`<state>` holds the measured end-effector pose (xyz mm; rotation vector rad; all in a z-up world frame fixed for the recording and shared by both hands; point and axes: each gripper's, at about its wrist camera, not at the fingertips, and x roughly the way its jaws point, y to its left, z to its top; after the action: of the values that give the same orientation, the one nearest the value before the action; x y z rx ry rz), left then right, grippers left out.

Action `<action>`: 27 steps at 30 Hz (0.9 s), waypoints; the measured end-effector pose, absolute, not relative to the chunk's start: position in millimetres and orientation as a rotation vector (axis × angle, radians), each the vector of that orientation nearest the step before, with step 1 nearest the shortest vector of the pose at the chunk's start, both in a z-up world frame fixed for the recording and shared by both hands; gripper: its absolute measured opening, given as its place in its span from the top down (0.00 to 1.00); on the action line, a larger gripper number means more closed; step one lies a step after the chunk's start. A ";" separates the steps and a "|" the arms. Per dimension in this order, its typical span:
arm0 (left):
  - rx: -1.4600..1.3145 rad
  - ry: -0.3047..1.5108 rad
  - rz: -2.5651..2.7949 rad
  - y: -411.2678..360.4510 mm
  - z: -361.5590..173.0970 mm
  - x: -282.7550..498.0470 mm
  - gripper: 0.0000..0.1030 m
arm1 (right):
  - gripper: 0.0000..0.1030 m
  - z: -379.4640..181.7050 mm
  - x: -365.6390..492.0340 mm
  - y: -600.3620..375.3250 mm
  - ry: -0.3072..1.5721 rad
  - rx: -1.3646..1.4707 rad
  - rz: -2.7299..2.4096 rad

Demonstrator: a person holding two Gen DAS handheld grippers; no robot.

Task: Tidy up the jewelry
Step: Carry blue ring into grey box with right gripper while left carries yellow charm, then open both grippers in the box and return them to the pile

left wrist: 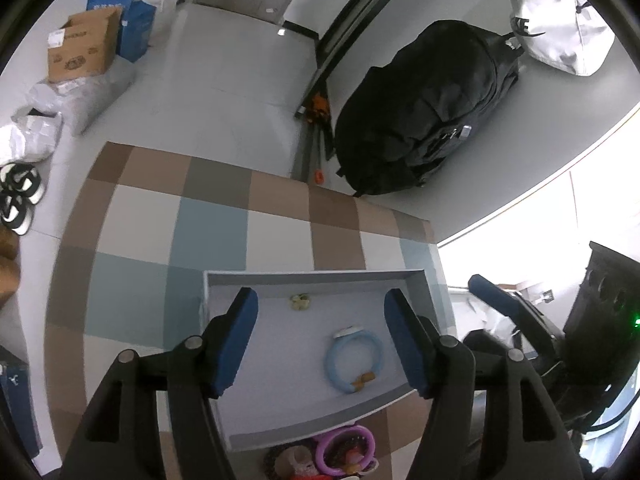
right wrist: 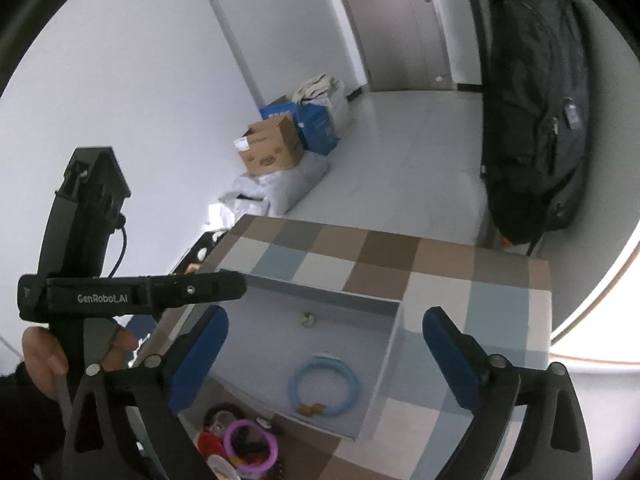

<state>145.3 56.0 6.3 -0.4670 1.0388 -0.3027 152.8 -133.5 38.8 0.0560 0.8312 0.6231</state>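
Note:
A shallow grey tray point(left wrist: 312, 278) point(right wrist: 394, 344) sits on a checkered table. In it lie a light blue bracelet point(left wrist: 354, 360) point(right wrist: 324, 386) and a small pale earring point(left wrist: 300, 301) point(right wrist: 308, 319). A pile of jewelry with a purple bracelet point(left wrist: 346, 454) point(right wrist: 250, 446) lies just outside the tray's near edge. My left gripper point(left wrist: 322, 340) is open and empty, hovering over the tray. My right gripper point(right wrist: 324, 356) is open and empty above the tray too. The left gripper body point(right wrist: 132, 294) shows in the right wrist view, to the left.
The checkered tabletop point(left wrist: 208, 228) point(right wrist: 440, 264) ends at a far edge. Beyond it on the floor stand a black backpack point(left wrist: 428, 108) point(right wrist: 536, 112), cardboard boxes point(left wrist: 84, 46) point(right wrist: 272, 148) and shoes point(left wrist: 18, 196).

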 end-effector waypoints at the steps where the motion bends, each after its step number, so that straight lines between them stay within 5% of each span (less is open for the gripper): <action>1: -0.458 1.039 -0.294 55.8 6.7 143.5 0.40 | 0.03 39.6 152.1 -134.6 0.828 0.059 0.616; 19: -0.289 0.936 -0.107 44.1 22.4 83.6 0.38 | 0.00 60.3 97.7 -150.0 0.712 0.066 0.536; 23: -0.274 0.909 -0.078 43.8 28.6 69.2 0.25 | 0.00 64.5 82.2 -156.3 0.695 0.062 0.527; 27: -0.271 0.904 -0.068 42.2 28.8 56.7 0.23 | 0.00 59.6 68.1 -163.8 0.718 0.083 0.516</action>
<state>56.7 42.2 28.8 -0.2712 0.9041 -0.0679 68.1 -163.8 59.6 0.0827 0.7178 0.5156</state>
